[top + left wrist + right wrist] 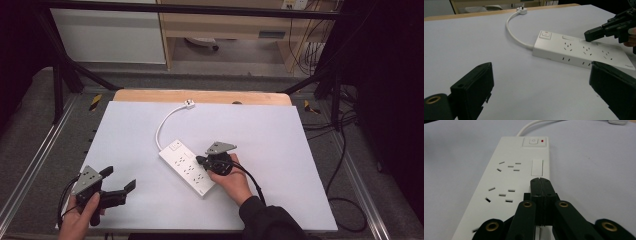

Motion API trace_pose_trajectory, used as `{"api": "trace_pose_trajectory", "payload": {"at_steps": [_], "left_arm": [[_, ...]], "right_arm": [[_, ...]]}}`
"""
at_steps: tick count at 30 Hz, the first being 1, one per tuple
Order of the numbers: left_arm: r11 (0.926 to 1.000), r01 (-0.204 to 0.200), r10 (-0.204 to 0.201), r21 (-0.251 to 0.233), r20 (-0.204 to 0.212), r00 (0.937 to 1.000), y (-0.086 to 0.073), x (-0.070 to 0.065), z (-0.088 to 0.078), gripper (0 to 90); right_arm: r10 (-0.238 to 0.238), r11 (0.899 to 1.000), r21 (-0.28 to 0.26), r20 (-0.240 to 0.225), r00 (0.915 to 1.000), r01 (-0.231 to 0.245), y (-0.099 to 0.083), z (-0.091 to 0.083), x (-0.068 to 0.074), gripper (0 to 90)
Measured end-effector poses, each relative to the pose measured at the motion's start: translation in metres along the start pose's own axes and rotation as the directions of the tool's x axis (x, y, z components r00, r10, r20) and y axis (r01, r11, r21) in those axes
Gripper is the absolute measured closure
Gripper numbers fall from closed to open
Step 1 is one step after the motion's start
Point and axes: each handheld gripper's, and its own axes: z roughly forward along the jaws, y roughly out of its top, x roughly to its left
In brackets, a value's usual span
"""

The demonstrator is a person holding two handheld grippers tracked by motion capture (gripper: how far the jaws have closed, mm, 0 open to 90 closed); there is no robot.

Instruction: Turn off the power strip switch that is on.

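Since the power strip [186, 167] is a hard plastic slab lying flat on the white table [280, 150], we'd guess it's light, stiff and pretty slick, so it will probably skate around if we shove it sideways. It's not fragile, but the little rocker switches [536, 167] have to be pushed straight down, not pinched. If we need to hold it, the long side edges look like the spot, away from the cord [163, 125]. The strip sits mid-table, slanting from far left to near right, with its white cord curling off to a plug [188, 104] at the far edge. It's white, with a main button and red light [542, 141] at the far end, rows of sockets, and a switch beside each. Our right gripper [540, 181] has its jaws pressed together with nothing between them, tip resting on or just over a switch along the strip's right side; we can't tell which. Our left gripper [120, 186] sits at the near left with jaws wide apart and empty.
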Motion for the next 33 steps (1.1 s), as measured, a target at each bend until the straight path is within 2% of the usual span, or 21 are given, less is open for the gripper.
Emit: {"api": "trace_pose_trajectory", "payload": {"at_steps": [13,33], "left_arm": [[1.0000,-0.001,0.001,0.000,-0.001,1.0000,0.0000,0.0000,0.0000,5.6],[1.0000,-0.004,0.004,0.004,-0.001,1.0000,0.0000,0.0000,0.0003,5.6]], "right_arm": [[-0.007,1.000,0.000,-0.001,1.0000,0.007,-0.0018,-0.0035,0.0024,90.0],[-0.019,0.999,-0.035,0.007,0.9998,0.019,-0.0077,-0.0059,0.0038,90.0]]}}
